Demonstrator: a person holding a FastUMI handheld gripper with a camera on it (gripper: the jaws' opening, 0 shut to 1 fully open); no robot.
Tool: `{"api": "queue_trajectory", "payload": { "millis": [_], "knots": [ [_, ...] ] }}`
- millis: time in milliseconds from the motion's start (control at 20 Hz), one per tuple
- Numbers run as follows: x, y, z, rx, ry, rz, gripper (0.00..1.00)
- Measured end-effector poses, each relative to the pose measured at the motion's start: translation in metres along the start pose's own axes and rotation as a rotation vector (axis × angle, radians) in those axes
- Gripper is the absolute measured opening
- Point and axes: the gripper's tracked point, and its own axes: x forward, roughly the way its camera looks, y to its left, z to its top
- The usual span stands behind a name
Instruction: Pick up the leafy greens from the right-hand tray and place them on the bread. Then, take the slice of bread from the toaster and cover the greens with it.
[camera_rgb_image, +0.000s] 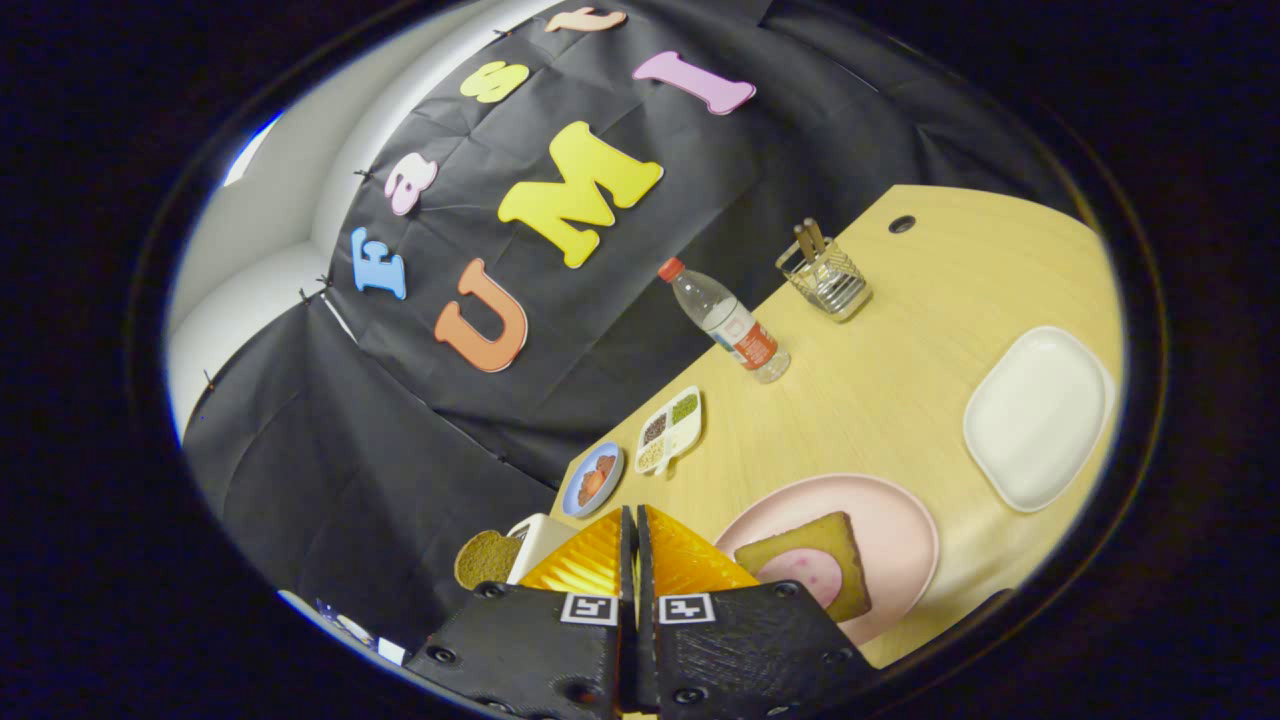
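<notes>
Beside the gripper (630, 520), whose fingers are pressed together on nothing, a toaster (540, 540) is half hidden, a bread slice (486, 558) poking out of it.

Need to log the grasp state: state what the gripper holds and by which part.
Nothing is held. The gripper has its fingers closed against each other with nothing between them, above the table near the pink plate with the bread.

Light wood table (930, 290) fills scene from 1 to 5 o'clock, small dark round hole (901, 224) in top near far end. Black creased cloth wall (400, 450) behind table, 9 to 1 o'clock. White padded wall (250, 300) beyond cloth at 10 o'clock, bright light patch (250, 150) on it.
</notes>
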Motion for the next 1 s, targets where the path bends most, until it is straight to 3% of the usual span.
{"api": "queue_trajectory", "payload": {
  "millis": [250, 850, 900, 950, 1000],
  "knots": [
    [0.016, -0.05, -0.014, 0.03, 0.026, -0.104, 0.0],
    [0.003, -0.118, -0.016, -0.186, 0.008, -0.32, 0.01],
    [0.002, -0.121, -0.016, -0.195, 0.008, -0.326, 0.05],
    [-0.001, -0.121, -0.015, -0.207, -0.002, -0.334, 0.16],
    [-0.004, -0.119, -0.01, -0.223, -0.02, -0.336, 0.17]
  ]
}}
